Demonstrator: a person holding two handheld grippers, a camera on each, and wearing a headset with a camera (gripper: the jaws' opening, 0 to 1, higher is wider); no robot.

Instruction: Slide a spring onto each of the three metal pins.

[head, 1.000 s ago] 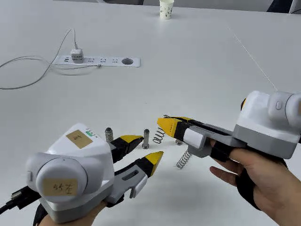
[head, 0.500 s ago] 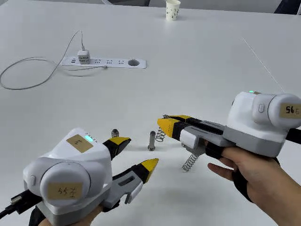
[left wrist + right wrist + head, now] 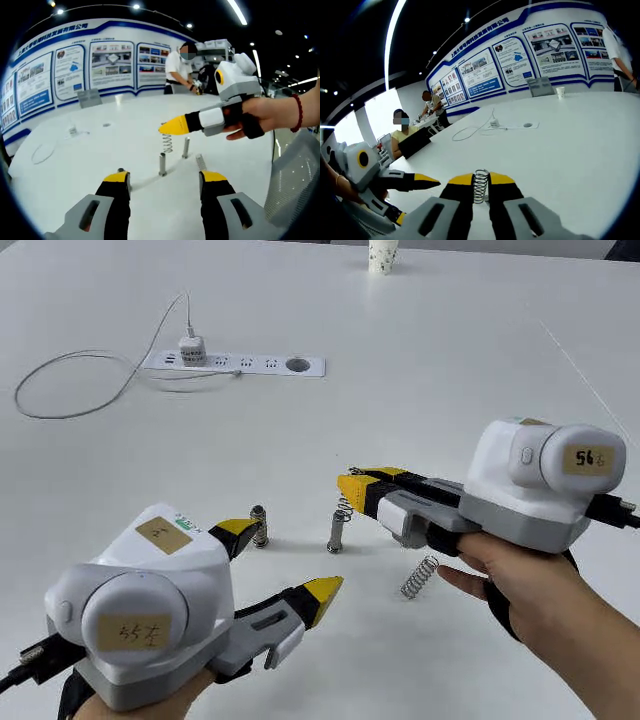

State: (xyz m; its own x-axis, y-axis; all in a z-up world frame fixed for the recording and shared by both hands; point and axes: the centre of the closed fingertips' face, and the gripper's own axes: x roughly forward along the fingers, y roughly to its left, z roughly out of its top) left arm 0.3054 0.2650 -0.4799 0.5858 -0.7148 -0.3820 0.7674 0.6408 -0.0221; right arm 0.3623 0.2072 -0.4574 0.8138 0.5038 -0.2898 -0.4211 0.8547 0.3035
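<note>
My right gripper (image 3: 352, 490) comes in from the right, shut on a small steel spring (image 3: 344, 509) that hangs from its tips. The same spring (image 3: 480, 185) stands pinched between the yellow tips in the right gripper view. It sits just above and beside a bare metal pin (image 3: 336, 531). A second pin (image 3: 259, 526), with coils around it, stands next to the upper tip of my open left gripper (image 3: 281, 560). Another pin (image 3: 186, 147) stands behind the held spring. A loose spring (image 3: 420, 577) lies on the table under my right hand.
A white power strip (image 3: 235, 364) with a plugged charger and looping cable lies at the back left. A paper cup (image 3: 382, 255) stands at the far edge. The white table (image 3: 480, 380) is open to the right. People stand or sit in the background.
My right gripper has carried the spring a little closer to the top of the bare pin. The left gripper has stayed open beside the coiled pin. The head camera has shifted.
</note>
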